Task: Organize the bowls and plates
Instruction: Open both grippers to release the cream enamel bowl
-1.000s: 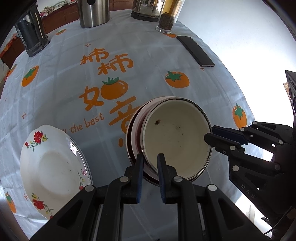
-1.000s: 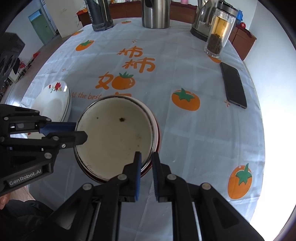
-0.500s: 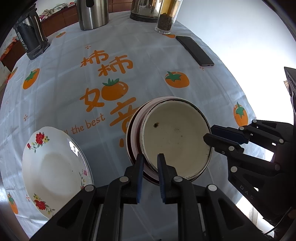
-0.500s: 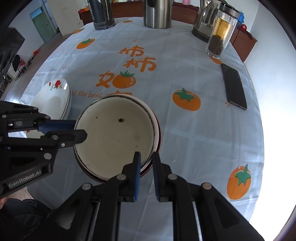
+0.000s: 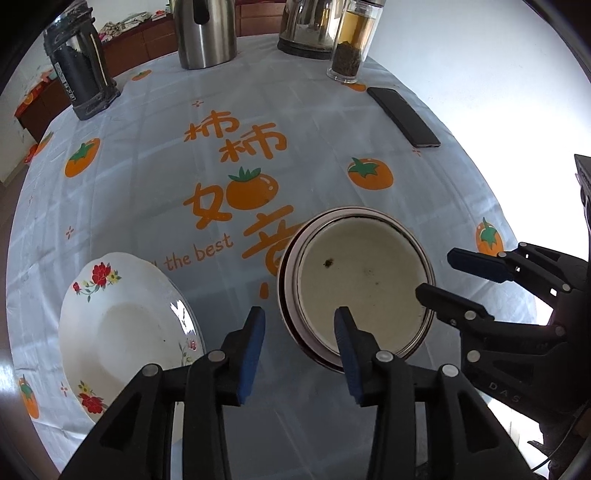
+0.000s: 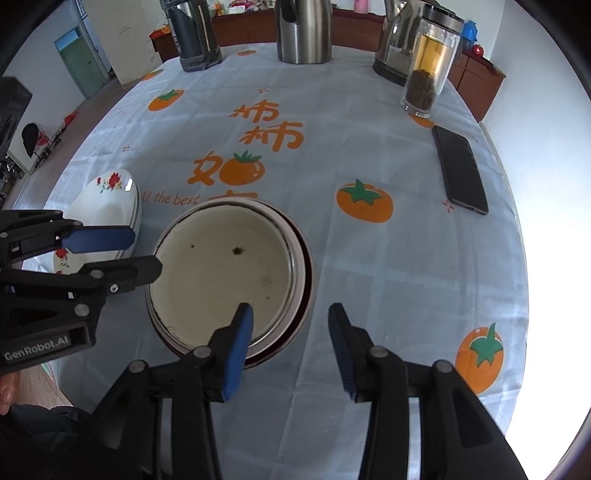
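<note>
Sitting on the table [image 5: 155,192] with both grippers at its near rim, the stack of bowls [image 5: 360,282] is the landmark here. The left hand-held gripper [image 5: 300,326] is opening, released; its jaws are straddling the stack's near-left rim, one blue pad outside on the cloth, the other over the inside of the top bowl, neither pressing. The right hand-held gripper [image 6: 290,325] is likewise opening and released, its jaws astride the near-right rim, left pad above the bowl's interior, right pad out over the cloth.

The top bowl is looking round, shallow and smooth, cream inside with a few dark specks and a thin dark rim; it is nesting in a bowl with a dark red outer edge, slightly off-centre.

Left of the stack, well apart, a white plate [image 5: 122,332] is lying flat: glossy, wide-rimmed, printed with red flowers.

The tablecloth is pale, faintly checked, printed with orange persimmons and orange lettering. Beyond the stack, toward the far right, a black phone [image 6: 460,170] is lying flat; past it a clear glass tea bottle [image 6: 430,70] is standing upright beside a steel kettle [image 6: 397,44]. A steel jug [image 6: 303,31] and a dark flask [image 6: 194,35] are standing at the far edge.
</note>
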Demonstrator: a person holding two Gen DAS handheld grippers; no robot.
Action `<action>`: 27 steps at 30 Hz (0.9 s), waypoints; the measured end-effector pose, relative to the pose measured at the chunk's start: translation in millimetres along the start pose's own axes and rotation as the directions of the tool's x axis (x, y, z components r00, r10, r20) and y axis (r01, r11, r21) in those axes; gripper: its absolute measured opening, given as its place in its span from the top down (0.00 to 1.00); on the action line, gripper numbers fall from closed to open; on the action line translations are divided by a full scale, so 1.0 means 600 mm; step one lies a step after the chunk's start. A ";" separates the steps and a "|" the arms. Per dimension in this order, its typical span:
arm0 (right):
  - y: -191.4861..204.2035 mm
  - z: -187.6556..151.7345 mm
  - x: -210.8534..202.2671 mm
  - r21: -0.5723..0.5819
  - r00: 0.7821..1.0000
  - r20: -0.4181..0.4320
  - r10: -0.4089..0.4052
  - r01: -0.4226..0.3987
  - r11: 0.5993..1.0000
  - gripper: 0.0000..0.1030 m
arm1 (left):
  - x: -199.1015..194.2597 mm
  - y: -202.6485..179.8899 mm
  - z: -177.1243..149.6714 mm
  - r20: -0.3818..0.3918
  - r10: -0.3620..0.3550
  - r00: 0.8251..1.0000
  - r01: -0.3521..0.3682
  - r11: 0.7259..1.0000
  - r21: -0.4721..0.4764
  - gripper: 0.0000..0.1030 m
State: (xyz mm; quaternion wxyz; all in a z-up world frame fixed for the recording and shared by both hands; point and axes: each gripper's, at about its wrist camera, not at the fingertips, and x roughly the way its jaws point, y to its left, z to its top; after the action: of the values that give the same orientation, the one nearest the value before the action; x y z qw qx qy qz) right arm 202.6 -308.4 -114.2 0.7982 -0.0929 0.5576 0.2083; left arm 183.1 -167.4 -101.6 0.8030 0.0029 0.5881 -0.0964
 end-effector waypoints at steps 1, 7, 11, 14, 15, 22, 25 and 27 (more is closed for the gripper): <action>0.000 0.000 0.000 0.001 1.000 0.001 0.001 -0.001 1.000 0.57 | 0.002 0.002 -0.001 -0.004 -0.001 1.000 0.001 1.000 -0.005 0.59; 0.001 -0.003 0.000 0.007 1.000 0.001 0.010 -0.010 1.000 0.52 | 0.006 0.002 -0.007 -0.013 -0.007 1.000 0.007 1.000 -0.015 0.59; -0.001 -0.006 -0.003 0.021 1.000 0.007 0.020 -0.020 1.000 0.52 | 0.008 0.002 -0.008 -0.021 -0.011 1.000 0.010 1.000 -0.019 0.59; -0.005 -0.008 -0.002 0.036 1.000 0.008 0.019 -0.019 0.999 0.52 | 0.012 0.002 -0.009 -0.029 -0.012 1.000 0.012 1.000 -0.024 0.59; -0.006 -0.008 -0.002 0.038 1.000 0.007 0.018 -0.018 0.999 0.52 | 0.012 0.001 -0.009 -0.030 -0.013 0.999 0.012 1.000 -0.025 0.59; -0.005 -0.008 -0.002 0.042 1.000 0.010 0.017 -0.018 0.999 0.52 | 0.016 0.002 -0.009 -0.037 -0.013 0.999 0.012 1.000 -0.028 0.59; -0.006 -0.006 0.002 0.054 1.000 0.009 0.022 -0.022 0.998 0.52 | 0.023 0.003 -0.009 -0.046 -0.014 0.999 0.012 0.999 -0.034 0.59; -0.007 -0.004 0.003 0.054 1.000 0.010 0.024 -0.024 0.998 0.52 | 0.024 0.004 -0.009 -0.047 -0.019 0.999 0.017 0.999 -0.038 0.59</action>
State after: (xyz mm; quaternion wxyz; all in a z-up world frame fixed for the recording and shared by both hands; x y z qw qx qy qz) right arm 202.7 -312.5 -116.8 0.8005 -0.0636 0.5602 0.2033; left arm 182.6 -166.6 -117.3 0.7878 -0.0154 0.6088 -0.0925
